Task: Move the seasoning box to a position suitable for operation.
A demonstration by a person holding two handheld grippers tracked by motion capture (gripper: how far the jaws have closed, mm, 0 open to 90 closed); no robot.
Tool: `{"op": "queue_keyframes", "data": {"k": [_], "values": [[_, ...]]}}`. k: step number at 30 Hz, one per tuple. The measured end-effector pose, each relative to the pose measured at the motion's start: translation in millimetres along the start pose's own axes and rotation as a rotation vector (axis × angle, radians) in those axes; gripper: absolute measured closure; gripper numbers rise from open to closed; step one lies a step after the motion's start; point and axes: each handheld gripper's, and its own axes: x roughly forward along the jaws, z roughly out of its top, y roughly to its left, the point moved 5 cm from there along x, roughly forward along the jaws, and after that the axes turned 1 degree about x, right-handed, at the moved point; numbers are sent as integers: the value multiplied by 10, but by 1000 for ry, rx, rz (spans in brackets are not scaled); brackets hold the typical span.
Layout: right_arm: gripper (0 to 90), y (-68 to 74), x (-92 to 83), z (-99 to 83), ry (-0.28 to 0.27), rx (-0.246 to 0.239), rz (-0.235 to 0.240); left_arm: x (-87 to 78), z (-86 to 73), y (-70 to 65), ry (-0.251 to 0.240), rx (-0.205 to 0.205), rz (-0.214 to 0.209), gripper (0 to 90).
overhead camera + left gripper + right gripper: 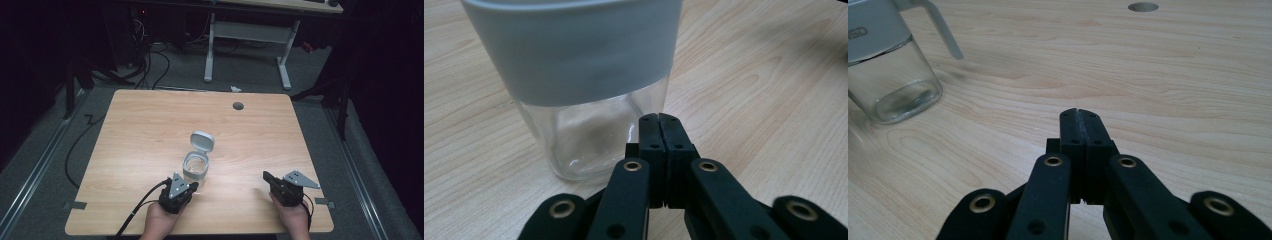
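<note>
- At the tips of our left gripper (659, 117), the two black jaws are pressed flat together with nothing between them.
- Just ahead of those jaws and a little to their left stands a clear glass jar (589, 135), upright on the wooden surface (774, 85); whether the tips touch the glass we cannot tell.
- Above the jaws, the jar's upper part is wrapped by a wide grey collar (574, 50).
- On our right gripper (1082, 116) the jaws are likewise closed on each other and hold nothing.
- Well off to the left of the right jaws and farther out, the same jar (895, 85) stands, with its grey lid arm (943, 32) angling down beside it.
- Far beyond the right jaws, a round grey hole (1143, 7) sits in the surface.
- From the high view, the left gripper (192, 186) lies at the near side of the jar (195, 167), whose hinged lid (202, 140) is flipped open and stands on the far side.
- The right gripper (266, 176) rests well apart from the jar, near the surface's front edge.
- Each gripper is held by a hand: left hand (157, 220), right hand (294, 217).
</note>
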Motion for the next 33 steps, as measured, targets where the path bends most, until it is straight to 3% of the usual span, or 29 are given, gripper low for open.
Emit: {"op": "queue_keyframes", "data": {"k": [4, 5, 6, 7, 8, 9, 11, 17, 33], "values": [[900, 0, -3, -6, -1, 3, -1, -108, 30, 111, -18, 3, 28, 896], [900, -9, 0, -14, 0, 3, 0, -152, 69, 258, -34, -5, 74, 900], [900, -11, 3, -19, 3, 4, 1, -152, 69, 258, -34, -5, 74, 900], [898, -10, 8, -23, 3, 5, 1, -152, 123, 411, -49, -8, 123, 900], [894, -8, 12, -25, 5, 5, 1, -152, 123, 411, -49, -8, 123, 900], [893, -4, 15, -26, 6, 6, 2, -109, 179, 505, -67, -12, 152, 900], [890, 7, 14, -25, 6, 9, 2, -46, 215, 536, -77, -13, 161, 900], [891, -4, 11, -22, 2, 9, -2, 66, 231, 486, -75, 0, 153, 900], [896, -22, 34, -40, 10, 34, -18, 53, 189, 294, -60, -1, 105, 900]]}}
